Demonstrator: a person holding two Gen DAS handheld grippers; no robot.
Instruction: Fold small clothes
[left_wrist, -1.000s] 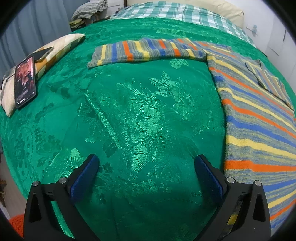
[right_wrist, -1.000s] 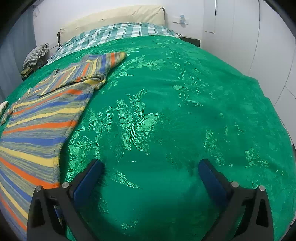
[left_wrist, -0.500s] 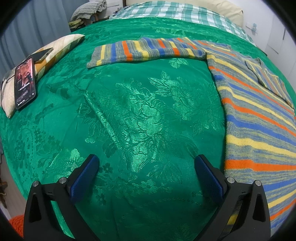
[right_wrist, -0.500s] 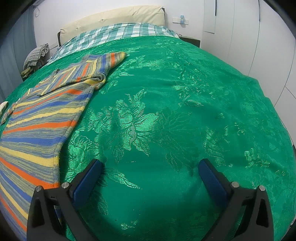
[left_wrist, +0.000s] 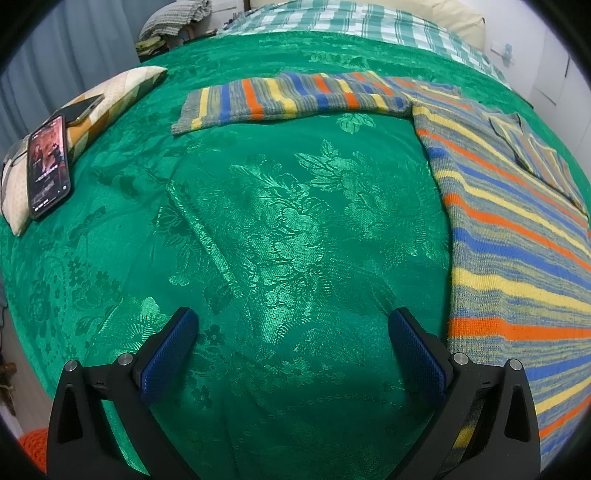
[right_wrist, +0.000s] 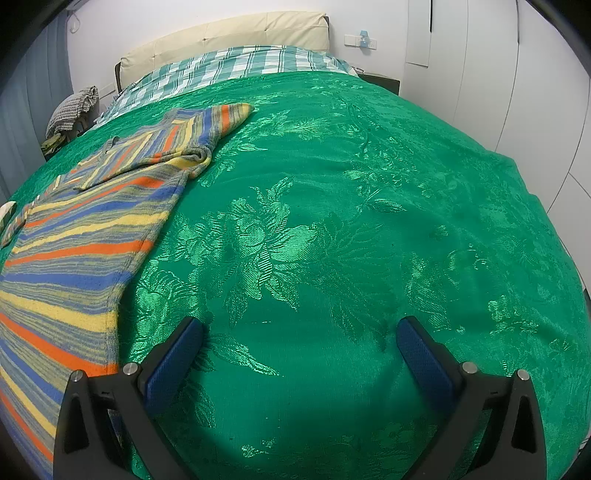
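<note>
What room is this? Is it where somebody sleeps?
Most likely a bedroom. There is a big bed with a green bedspread, a padded headboard at the far end, and a striped sweater spread out on top.

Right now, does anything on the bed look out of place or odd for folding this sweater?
Only the phone: it lies with its screen lit on a small pillow at the bed's left edge, beside the striped sweater, whose sleeve is spread out. Nothing looks spilled or damaged.
</note>
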